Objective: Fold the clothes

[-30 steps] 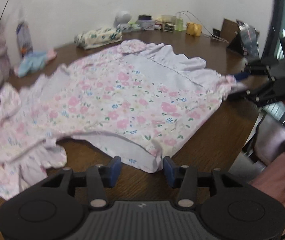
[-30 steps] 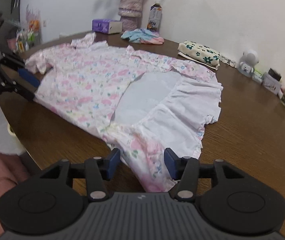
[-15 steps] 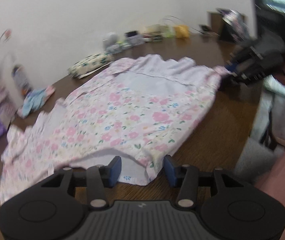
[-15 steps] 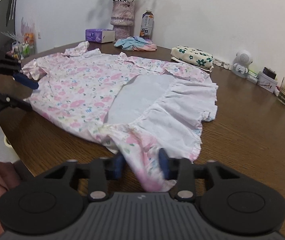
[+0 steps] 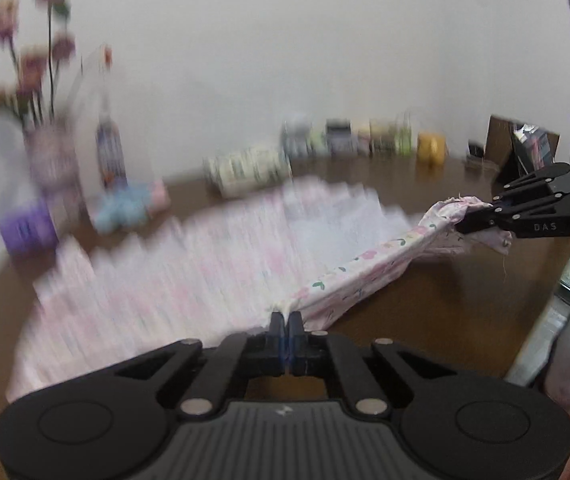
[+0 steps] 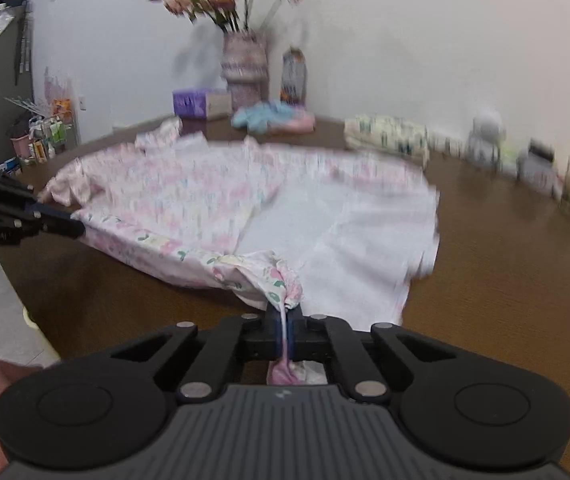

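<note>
Garment: a floral dress [image 6: 213, 196] lies spread on the brown surface [image 6: 505, 280], most of it flat, its near hem raised along the surface's near edge.
Left claw [image 5: 286, 322]: closed tight on the hem; a thin pinch of cloth sits between the jaws, and the fabric runs taut from it toward the other claw.
Right claw [image 6: 285, 320]: clamped on a bunched corner of the dress, with a tuft of pink cloth poking out behind the jaws.
Closing: both claws have just been closing, each with cloth between its jaws.
Hem line: the stretch of hem between the two claws hangs clear of the surface as a sagging band; the far part of the dress rests on the surface.
Bystanders: a flower vase [image 6: 245, 68], a purple tissue box [image 6: 189, 104], a bottle [image 6: 294, 76], a blue-and-pink cloth bundle [image 6: 273, 118] and a folded patterned cloth [image 6: 385, 136] sit along the far edge, well apart from the dress.
Step in hand: judged as the start of the first fold, with the near hem gripped at two points and lifted.
Next move calls for: carrying both claws together toward the far edge, level with each other and keeping the hem taut, so the near half lays over the far half without wrinkling, stopping short of the things along the far edge.
</note>
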